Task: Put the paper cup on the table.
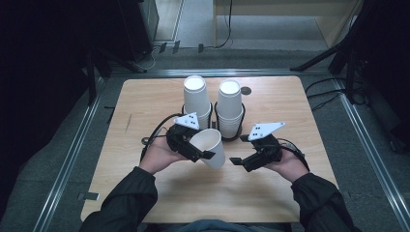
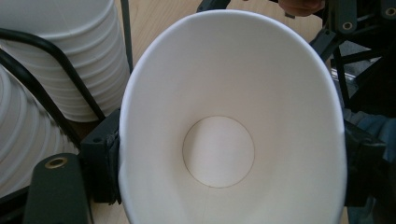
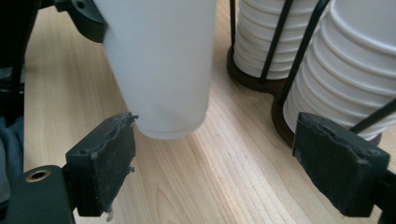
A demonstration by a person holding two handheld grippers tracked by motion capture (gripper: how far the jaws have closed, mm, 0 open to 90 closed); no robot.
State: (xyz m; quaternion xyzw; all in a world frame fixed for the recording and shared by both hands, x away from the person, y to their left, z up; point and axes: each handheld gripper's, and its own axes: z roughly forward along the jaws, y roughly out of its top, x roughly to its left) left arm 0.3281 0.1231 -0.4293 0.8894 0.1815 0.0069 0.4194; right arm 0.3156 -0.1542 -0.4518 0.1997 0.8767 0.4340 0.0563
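Observation:
A single white paper cup hangs tilted over the wooden table, its mouth turned toward my left gripper. That gripper is shut on the cup near its rim. In the left gripper view I look into the cup, squeezed oval between the two pads. My right gripper stands open just right of the cup, apart from it. In the right gripper view its jaws are wide apart over bare wood, and the cup's base hovers just beyond them.
Two tall stacks of white cups stand in black wire holders at the table's middle back, right behind the held cup. They also show close by as stacks in the right gripper view. Table edges lie left and right.

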